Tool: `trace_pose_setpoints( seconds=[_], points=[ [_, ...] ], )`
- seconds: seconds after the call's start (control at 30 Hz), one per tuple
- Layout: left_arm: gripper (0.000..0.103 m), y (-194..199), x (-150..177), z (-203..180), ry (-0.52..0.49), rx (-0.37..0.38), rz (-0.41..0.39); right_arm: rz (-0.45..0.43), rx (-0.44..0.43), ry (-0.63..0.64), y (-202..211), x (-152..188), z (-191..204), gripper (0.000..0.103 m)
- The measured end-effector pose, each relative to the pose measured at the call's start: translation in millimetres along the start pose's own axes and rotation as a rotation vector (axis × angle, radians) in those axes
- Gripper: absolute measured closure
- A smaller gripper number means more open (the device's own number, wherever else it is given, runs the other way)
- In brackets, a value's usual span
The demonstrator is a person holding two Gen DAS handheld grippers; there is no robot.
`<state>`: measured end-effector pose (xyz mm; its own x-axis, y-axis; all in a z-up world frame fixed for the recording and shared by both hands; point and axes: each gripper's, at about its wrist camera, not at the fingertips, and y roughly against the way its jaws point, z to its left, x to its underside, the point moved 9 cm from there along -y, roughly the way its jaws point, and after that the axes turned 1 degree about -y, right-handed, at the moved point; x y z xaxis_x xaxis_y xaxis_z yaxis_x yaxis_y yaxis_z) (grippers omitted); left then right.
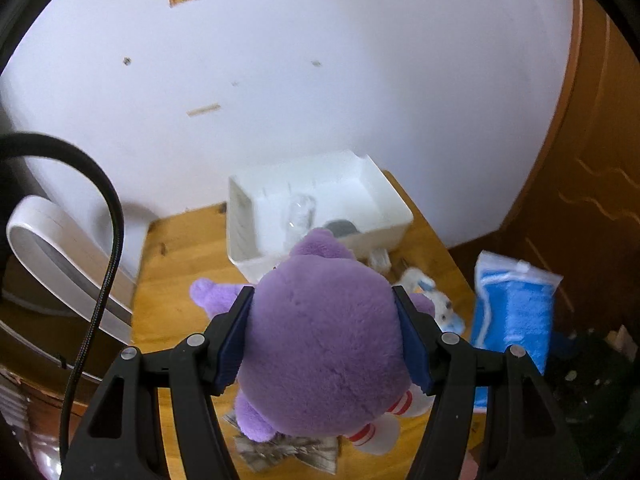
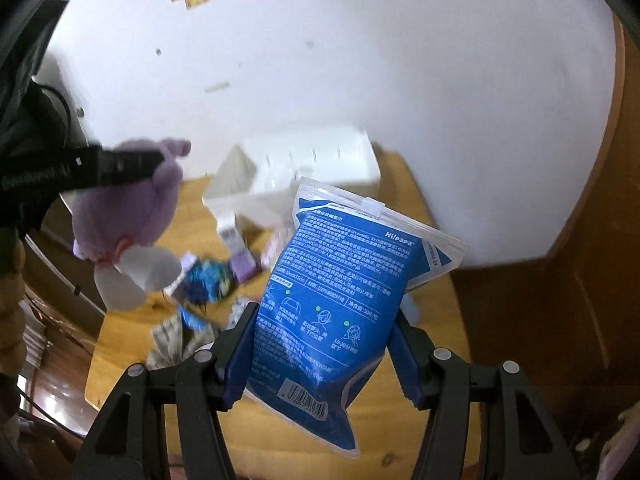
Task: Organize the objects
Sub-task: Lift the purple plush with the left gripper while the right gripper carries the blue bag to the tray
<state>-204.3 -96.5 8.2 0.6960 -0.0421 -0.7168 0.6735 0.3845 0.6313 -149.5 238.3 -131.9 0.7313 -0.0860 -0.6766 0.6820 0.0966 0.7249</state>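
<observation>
Left gripper (image 1: 322, 336) is clamping the purple plush (image 1: 320, 344), soft and light, above the table's (image 1: 180, 248) far-edge white bin (image 1: 384, 236); right gripper (image 2: 320, 354) is pinching the slippery blue pouch (image 2: 340, 300) mid-body, aloft.

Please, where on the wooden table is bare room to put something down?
Bare wood lies left of the white bin, bounded by the table's left edge. Also the near right corner, below the blue pouch. The middle, with small packets, is crowded.
</observation>
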Motion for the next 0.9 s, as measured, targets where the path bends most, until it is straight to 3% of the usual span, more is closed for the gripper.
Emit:
trace_pose_setpoints(
  seconds=[0.33, 0.73, 0.9],
  points=[
    [0.034, 13.5, -52.9, 25.4, -0.006, -0.058, -0.082, -0.121, 0.009, 0.061, 12.2, -92.2, 18.7, 0.042],
    [0.034, 4.3, -113.1, 45.9, -0.024, -0.144, -0.14, -0.169, 0.029, 0.094, -7.1, -186.9, 28.2, 0.042],
    [0.034, -10.9, -138.9, 58.7, 0.0, -0.144, -0.135, -0.174, 0.057, 0.104, -21.0, -222.6, 28.6, 0.042]
  ],
)
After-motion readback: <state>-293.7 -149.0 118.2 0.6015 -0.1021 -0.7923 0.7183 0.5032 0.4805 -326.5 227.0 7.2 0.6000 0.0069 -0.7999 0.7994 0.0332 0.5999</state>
